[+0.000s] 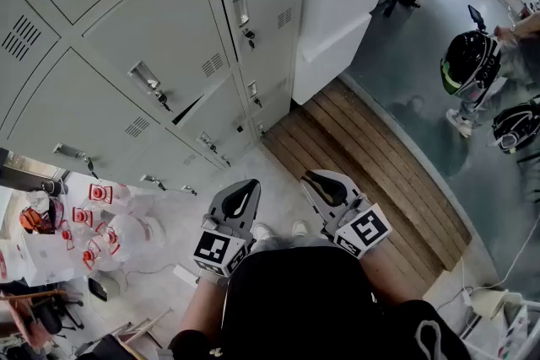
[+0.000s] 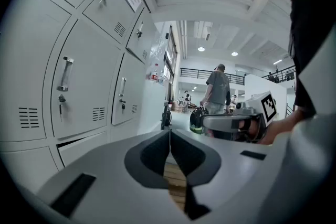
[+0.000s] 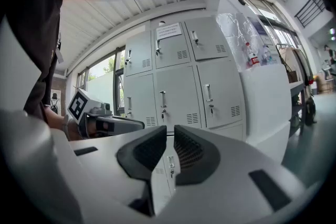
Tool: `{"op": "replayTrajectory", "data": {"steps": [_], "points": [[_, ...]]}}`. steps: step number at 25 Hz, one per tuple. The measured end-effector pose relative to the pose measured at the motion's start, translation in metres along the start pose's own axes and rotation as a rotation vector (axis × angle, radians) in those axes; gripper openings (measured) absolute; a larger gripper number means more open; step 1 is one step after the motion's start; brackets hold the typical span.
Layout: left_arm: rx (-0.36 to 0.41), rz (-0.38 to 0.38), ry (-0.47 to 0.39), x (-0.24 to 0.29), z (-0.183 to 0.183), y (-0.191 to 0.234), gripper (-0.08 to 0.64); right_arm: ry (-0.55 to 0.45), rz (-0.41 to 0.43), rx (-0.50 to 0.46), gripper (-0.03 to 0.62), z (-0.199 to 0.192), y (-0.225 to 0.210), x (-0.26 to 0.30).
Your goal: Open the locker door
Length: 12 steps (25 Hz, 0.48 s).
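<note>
While both grippers hang level in front of the lockers (image 1: pixel 126 38), neither touches them. The lockers are a bank of grey metal doors with small vents, handles and keys in the locks. Low in that bank, one locker door (image 1: pixel 215 115) shows a dark gap along its upper edge and stands slightly ajar, while the doors around it sit flush.

The left gripper (image 1: pixel 246 190) is out in front of the lockers, well apart from the ajar door. In the left gripper view its fingers (image 2: pixel 152 157) meet at the tips and nothing is between them. The right gripper (image 1: pixel 319 181) is just beside the left one, on the side farther from the lockers' left end. In the right gripper view its fingers (image 3: pixel 191 152) are drawn together with only a thin slit left, and they hold nothing. Through that slit a lower locker's handle shows, far behind the fingers.

A white cabinet (image 1: pixel 337 4) stands against the lockers' right end. A strip of wooden slats (image 1: pixel 371 164) covers the floor before that end of the lockers. Farther out from the lockers, past the slats, a black helmet (image 1: pixel 467 63) with a green stripe is in view. By the lockers' left end lies a heap of clear plastic with red parts (image 1: pixel 97 219).
</note>
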<state>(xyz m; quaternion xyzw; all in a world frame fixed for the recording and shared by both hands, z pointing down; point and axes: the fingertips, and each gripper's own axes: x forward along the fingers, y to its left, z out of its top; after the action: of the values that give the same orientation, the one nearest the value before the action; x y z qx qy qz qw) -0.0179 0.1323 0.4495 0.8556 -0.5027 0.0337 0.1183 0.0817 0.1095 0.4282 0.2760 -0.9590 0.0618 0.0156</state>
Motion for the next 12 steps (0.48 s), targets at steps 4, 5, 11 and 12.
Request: {"op": "replayTrajectory", "data": {"steps": [4,5,11,12], "points": [[-0.010,0.006,0.008,-0.021,-0.002,0.021,0.023,0.017,-0.015,-0.002,0.058,-0.004,0.014,0.015],[-0.005,0.004,-0.001,-0.026,-0.001,0.026,0.023,0.022,-0.019,-0.002,0.058,-0.005,0.018,0.020],[0.002,-0.014,-0.020,-0.046,-0.004,0.054,0.023,0.028,-0.056,-0.025,0.060,-0.004,0.034,0.040],[-0.001,-0.016,-0.019,-0.048,-0.004,0.057,0.023,0.021,-0.069,-0.011,0.060,-0.003,0.034,0.042]]}}
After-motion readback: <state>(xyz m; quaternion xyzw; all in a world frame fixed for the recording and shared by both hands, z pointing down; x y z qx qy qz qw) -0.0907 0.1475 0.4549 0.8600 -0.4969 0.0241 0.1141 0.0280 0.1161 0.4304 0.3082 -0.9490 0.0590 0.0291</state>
